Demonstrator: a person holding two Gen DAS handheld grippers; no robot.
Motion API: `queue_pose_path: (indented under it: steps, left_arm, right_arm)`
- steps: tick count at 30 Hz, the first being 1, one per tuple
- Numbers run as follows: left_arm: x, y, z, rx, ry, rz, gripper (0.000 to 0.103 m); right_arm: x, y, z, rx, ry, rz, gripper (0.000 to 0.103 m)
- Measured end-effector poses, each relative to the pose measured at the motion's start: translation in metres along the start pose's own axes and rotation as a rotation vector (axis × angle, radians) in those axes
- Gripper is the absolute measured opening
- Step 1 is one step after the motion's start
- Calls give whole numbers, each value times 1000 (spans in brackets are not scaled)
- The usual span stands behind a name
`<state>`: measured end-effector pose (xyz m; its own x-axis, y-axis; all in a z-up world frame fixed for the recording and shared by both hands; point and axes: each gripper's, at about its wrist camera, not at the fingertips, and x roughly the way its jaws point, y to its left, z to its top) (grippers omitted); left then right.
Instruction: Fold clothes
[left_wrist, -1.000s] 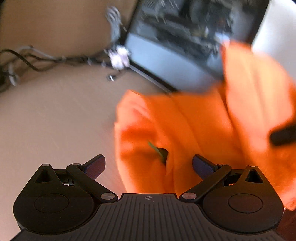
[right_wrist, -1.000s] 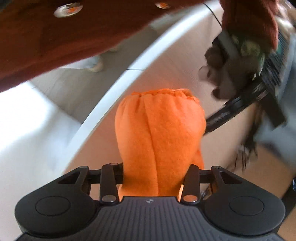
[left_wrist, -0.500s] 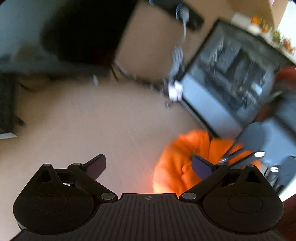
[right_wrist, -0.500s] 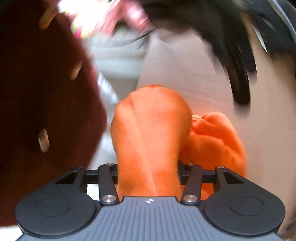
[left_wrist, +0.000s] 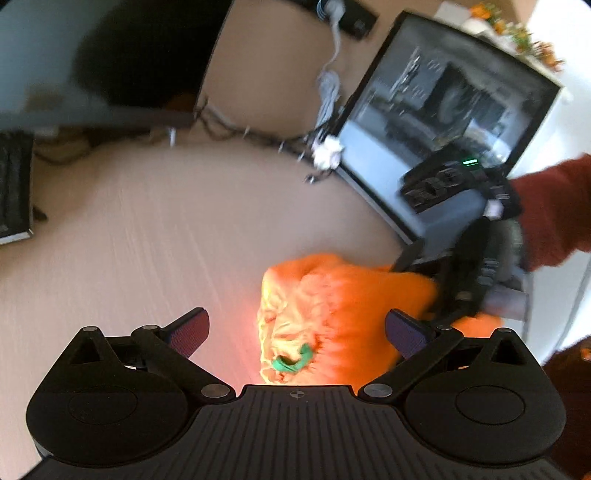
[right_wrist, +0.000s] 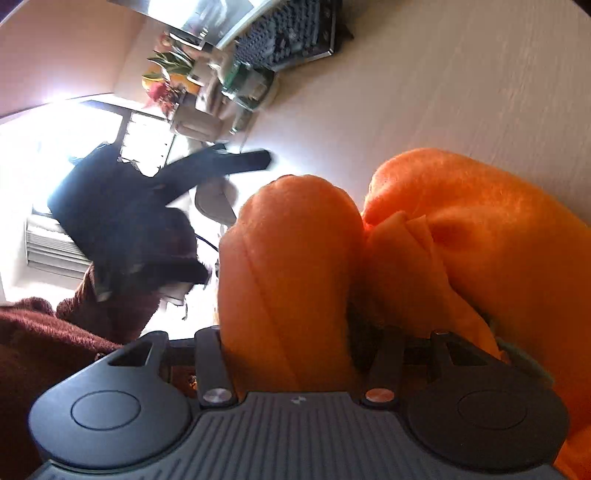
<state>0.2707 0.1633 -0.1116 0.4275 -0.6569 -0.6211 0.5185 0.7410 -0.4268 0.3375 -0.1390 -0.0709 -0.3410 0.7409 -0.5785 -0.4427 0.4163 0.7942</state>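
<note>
Tongs on the left (left_wrist: 297, 330) are spread wide, gripping nothing, above the pale wood-grain worktop (left_wrist: 147, 236). At one o'clock from them the bunched orange fleece garment (left_wrist: 343, 299) lies on the worktop, its green label (left_wrist: 293, 362) showing. At three o'clock, the right tongs (right_wrist: 295, 354) are clenched on a fold of that fleece.

The orange garment (right_wrist: 461, 229) is soft, fuzzy fleece cloth (a thinner, smoother lining shows at its folds). The counter (left_wrist: 147, 236) looks like pale matt wood grain. The left tongs (left_wrist: 295, 332) are matt black plastic with ribbed housing and shiny metal rivets.
</note>
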Motion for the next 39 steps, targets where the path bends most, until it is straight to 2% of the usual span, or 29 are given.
queue_pose_path:
  steps: [2,4,7,9,12,13,14,17,19,24,27,28,29,32,33,36,39]
  left_arm:
    - [19,2,7,-8,33,-5,103]
    - [29,0,15,21,52,0,103]
    - [36,-2,25,65,67,25,103]
    - [40,-2,31,78,72,43,103]
    - [51,-2,41,65,75,43,103]
    - [54,-1,45,60,76,43,103]
    - [59,-2,49,56,77,41,103]
    - [75,-7,60,44,80,31,103]
    - [87,-11,66,27,86,22,103]
    - [118,-23,81,9,100,19,103]
    - [124,-28,88,-5,92,31,103]
    - [121,-28,89,-13,89,26,103]
    - [116,-29,88,-21,87,20,103]
    - [88,-32,78,-38,103,-55,103]
    - [80,-33,73,-51,116,-93,103]
    - [66,-38,51,-116,165,-196,103]
    - [66,-43,37,-146,164,-189,103]
  right_arm:
    - [-1,4,0,-46,-19,-27,52]
    - [-3,13,-11,-132,-15,-114,58]
    - [-13,43,-22,-265,1,-261,73]
    - [-29,60,-33,-357,-1,-369,77]
    - [-59,88,-55,-440,-77,-513,86]
    - [-69,96,-62,-444,-114,-558,92]
    - [-77,104,-71,-441,-151,-614,96]
    - [-89,122,-98,-425,-245,-799,98]
    - [-76,119,-113,-369,-293,-885,99]
    - [-71,79,-123,-177,-397,-1008,103]
    - [-69,55,-129,-59,-458,-1078,103]
    - [-68,47,-131,-19,-479,-1100,103]
    - [-68,31,-133,78,-490,-1086,103]
    - [-59,-6,-145,316,-555,-951,103]
    - [-57,-10,-148,352,-581,-923,103]
    - [-48,-11,-147,389,-641,-885,103]
    - [-32,-6,-128,359,-664,-890,103]
